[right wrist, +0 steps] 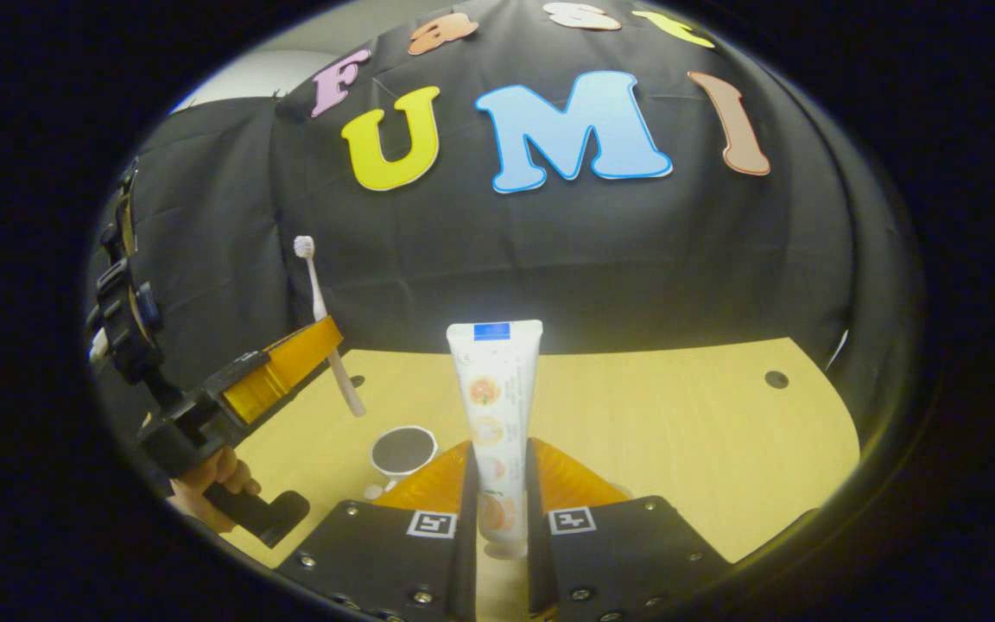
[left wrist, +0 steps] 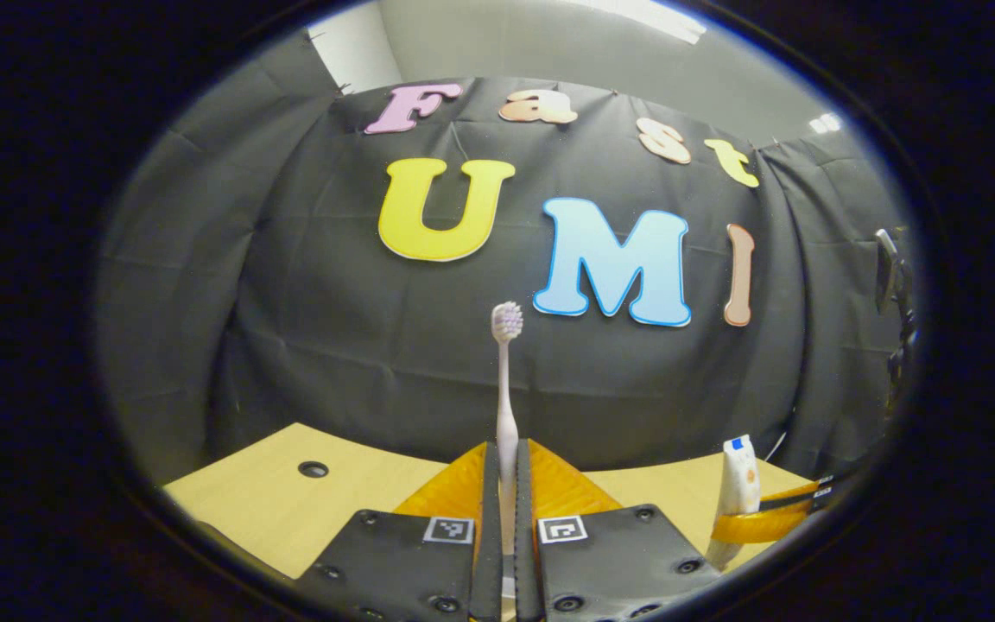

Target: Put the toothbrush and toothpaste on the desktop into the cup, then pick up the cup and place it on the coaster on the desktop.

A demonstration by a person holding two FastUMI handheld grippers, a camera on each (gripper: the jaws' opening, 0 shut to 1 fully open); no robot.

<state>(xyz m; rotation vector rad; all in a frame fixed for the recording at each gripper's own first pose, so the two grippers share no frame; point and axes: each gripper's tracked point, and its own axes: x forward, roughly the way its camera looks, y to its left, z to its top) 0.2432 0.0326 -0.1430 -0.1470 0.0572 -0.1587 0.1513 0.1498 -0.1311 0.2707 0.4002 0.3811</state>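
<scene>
Left gripper: clenched on a pale pink plastic toothbrush, held upright, bristles uppermost, above the light wooden desktop.

Right gripper: clamped on a white toothpaste tube printed with orange fruit, held upright.

White round cup: seen standing open on the desktop, below the raised toothbrush.
</scene>
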